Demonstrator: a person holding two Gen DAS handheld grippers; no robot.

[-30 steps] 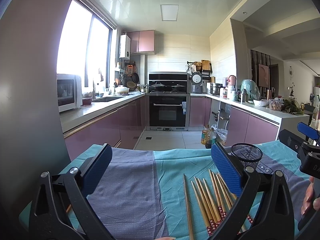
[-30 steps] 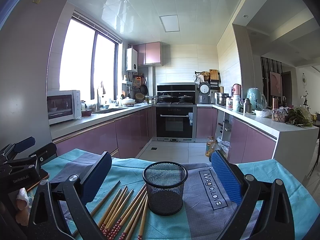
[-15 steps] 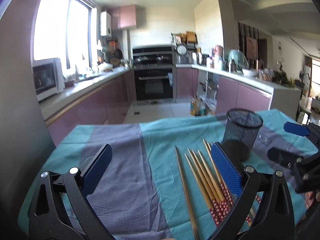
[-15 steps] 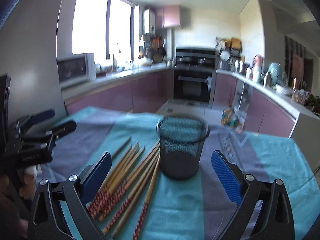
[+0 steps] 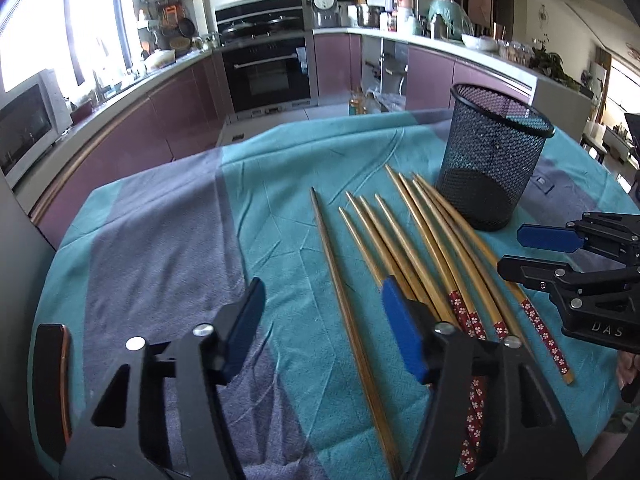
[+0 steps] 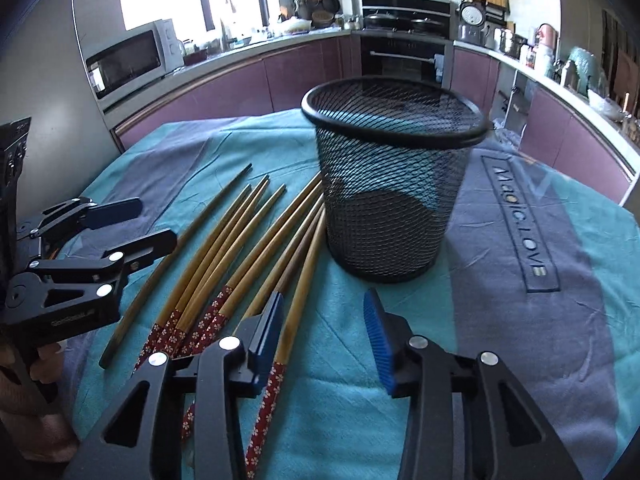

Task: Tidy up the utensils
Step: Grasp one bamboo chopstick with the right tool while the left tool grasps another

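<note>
Dipping from level toward the teal-draped worktop (image 5: 280,184), both released tongs, left (image 5: 322,330) and right (image 6: 324,332), now hover over wooden chopsticks (image 5: 404,248) beside the empty black mesh cup (image 6: 390,196), poised to grasp.

Home kitchen: built-in oven (image 5: 267,74), microwave (image 6: 130,60), purple cabinets (image 6: 296,70).
</note>
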